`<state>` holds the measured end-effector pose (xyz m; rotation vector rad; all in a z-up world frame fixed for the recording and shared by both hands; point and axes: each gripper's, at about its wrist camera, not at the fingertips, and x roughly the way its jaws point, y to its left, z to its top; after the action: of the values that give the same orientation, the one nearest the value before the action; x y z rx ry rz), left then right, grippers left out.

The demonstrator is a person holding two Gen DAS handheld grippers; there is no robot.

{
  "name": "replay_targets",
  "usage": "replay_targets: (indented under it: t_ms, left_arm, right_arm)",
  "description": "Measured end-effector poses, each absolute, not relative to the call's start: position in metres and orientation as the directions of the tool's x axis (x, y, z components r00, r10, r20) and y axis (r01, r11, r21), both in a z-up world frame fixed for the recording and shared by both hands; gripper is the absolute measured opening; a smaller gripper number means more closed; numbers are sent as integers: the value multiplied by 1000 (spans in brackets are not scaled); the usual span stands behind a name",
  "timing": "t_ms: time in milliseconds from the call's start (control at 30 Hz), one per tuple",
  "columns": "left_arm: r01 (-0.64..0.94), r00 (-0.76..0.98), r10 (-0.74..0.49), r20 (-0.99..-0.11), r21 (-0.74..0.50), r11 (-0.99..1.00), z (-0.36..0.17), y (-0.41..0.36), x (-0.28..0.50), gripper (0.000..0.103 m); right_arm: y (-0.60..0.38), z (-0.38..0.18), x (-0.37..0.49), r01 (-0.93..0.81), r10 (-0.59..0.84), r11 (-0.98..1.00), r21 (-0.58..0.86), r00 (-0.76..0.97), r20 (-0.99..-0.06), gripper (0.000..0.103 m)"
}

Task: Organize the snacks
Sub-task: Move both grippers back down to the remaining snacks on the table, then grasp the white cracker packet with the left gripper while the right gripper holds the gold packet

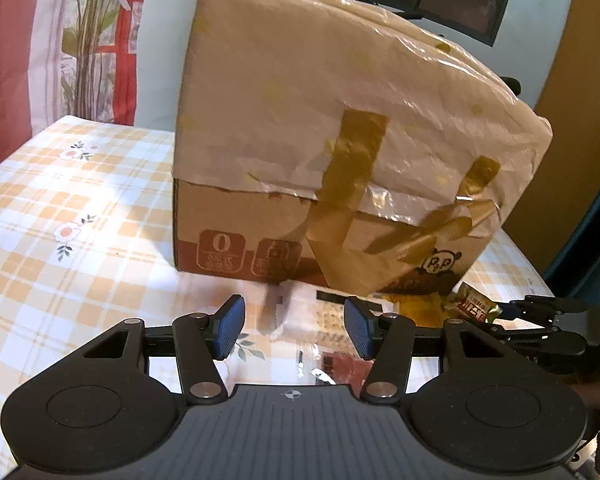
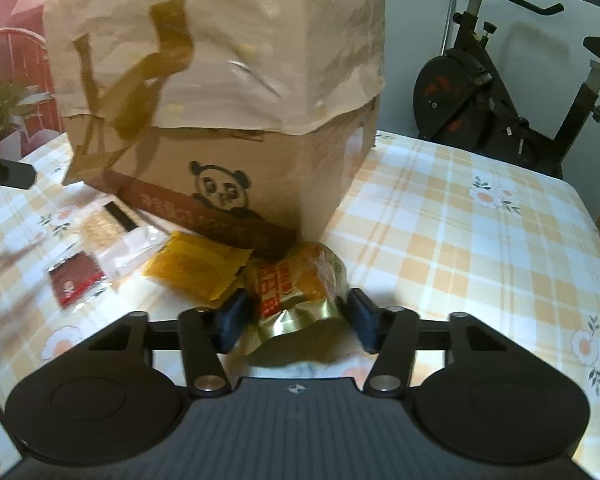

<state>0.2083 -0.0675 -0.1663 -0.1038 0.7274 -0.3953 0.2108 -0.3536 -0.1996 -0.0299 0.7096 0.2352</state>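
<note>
Checked tablecloth [image 2: 460, 220]; blurred gold snack packet [image 2: 300, 292] between right gripper [image 2: 296, 320] pads.

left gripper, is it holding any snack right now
No, the left gripper stands open with nothing between its blue pads, and the snacks lie on the tablecloth beyond.

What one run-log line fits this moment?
left gripper: open, empty | right gripper: shut on gold snack packet | cardboard box: behind packet
</note>
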Motion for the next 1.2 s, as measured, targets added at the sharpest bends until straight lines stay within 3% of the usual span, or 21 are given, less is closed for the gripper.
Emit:
replay_targets:
  t_ms: [333,700,1200]
  left_arm:
    - [362,630,-436,-642,-254,897,-175,-76,206,58]
    - [378,574,-449,-685,-264,887,-187,-105,237,76]
    - [452,604,-362,-710,-69,889,-205,-170,254,90]
  right_arm:
    - [-331,-201,190,-234,233,969,81,757,-610,44]
    - [-340,-201,184,-196,219,975,104,788,-576,44]
    - [-340,-201,184,-211,239,971,117,786,-570,44]
